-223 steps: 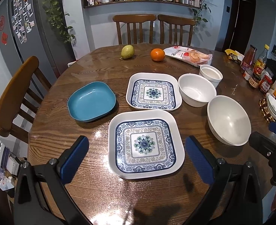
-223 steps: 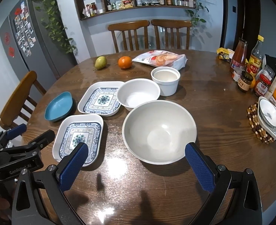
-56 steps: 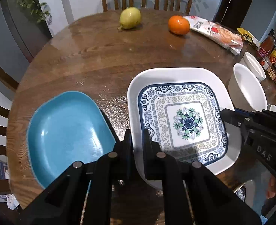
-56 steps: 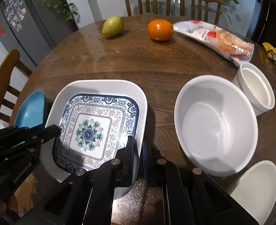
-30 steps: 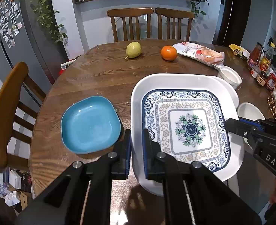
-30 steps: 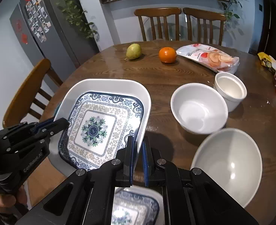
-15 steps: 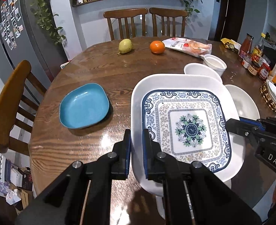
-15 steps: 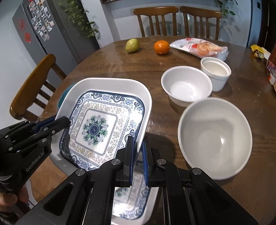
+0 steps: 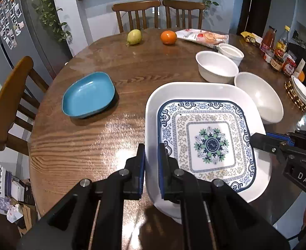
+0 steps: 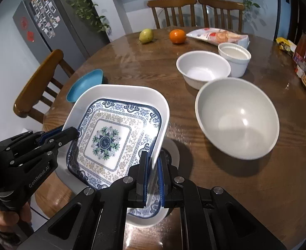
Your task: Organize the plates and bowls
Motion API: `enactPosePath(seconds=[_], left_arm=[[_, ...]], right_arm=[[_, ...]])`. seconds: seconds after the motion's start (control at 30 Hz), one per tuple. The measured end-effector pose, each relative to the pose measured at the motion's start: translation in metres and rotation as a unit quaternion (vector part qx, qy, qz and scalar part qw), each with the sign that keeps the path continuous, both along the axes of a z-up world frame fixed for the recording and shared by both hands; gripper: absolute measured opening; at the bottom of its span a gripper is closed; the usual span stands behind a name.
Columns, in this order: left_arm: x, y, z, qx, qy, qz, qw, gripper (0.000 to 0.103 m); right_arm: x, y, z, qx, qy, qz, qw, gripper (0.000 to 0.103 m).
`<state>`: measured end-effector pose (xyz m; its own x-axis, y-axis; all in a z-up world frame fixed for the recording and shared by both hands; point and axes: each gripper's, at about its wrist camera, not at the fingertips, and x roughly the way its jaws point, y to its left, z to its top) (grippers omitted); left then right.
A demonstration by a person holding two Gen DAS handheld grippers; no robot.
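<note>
Both grippers hold one square patterned plate by opposite rims, lifted above the table. My left gripper is shut on its left rim; my right gripper is shut on its right rim. The plate hangs directly over a second patterned plate on the table, mostly hidden beneath it. A blue dish sits to the left. The large white bowl, medium bowl and small white cup-bowl stand to the right.
A pear, an orange and a snack bag lie at the table's far side. Bottles and jars and a small dish on a beaded mat stand at the right edge. Wooden chairs surround the table.
The held plate has moved back toward me and down, now over the nearer patterned plate. Both grippers stay shut on its rims.
</note>
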<state>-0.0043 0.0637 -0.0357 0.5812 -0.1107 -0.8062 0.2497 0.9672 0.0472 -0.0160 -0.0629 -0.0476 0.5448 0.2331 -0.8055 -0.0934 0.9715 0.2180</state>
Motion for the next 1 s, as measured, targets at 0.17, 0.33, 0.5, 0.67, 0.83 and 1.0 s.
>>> enactPosePath(seconds=[0.17,0.33,0.5,0.67,0.83,1.0], left_arm=[[-0.005,0.0,-0.011,0.005,0.015,-0.003,0.9999,0.009],[-0.009,-0.004,-0.028,0.01,0.039,-0.01,0.9991,0.009],[-0.011,-0.007,-0.041,0.013,0.058,-0.015,0.9981,0.009],[-0.013,-0.008,-0.047,0.014,0.068,-0.02,0.9974,0.009],[-0.014,-0.009,-0.054,0.014,0.076,-0.022,0.9967,0.011],[-0.014,-0.011,-0.055,0.022,0.074,-0.024,0.9967,0.011]], right_arm=[[-0.008,0.002,-0.011,0.002,0.016,0.001,1.0,0.01],[-0.011,-0.001,-0.026,0.0,0.042,-0.001,0.999,0.01],[-0.012,-0.004,-0.039,-0.004,0.066,-0.004,0.998,0.01],[-0.01,-0.004,-0.039,-0.018,0.067,-0.002,0.998,0.01],[-0.008,-0.003,-0.04,-0.038,0.067,0.001,0.997,0.01],[-0.007,0.006,-0.039,-0.07,0.058,0.008,0.996,0.01]])
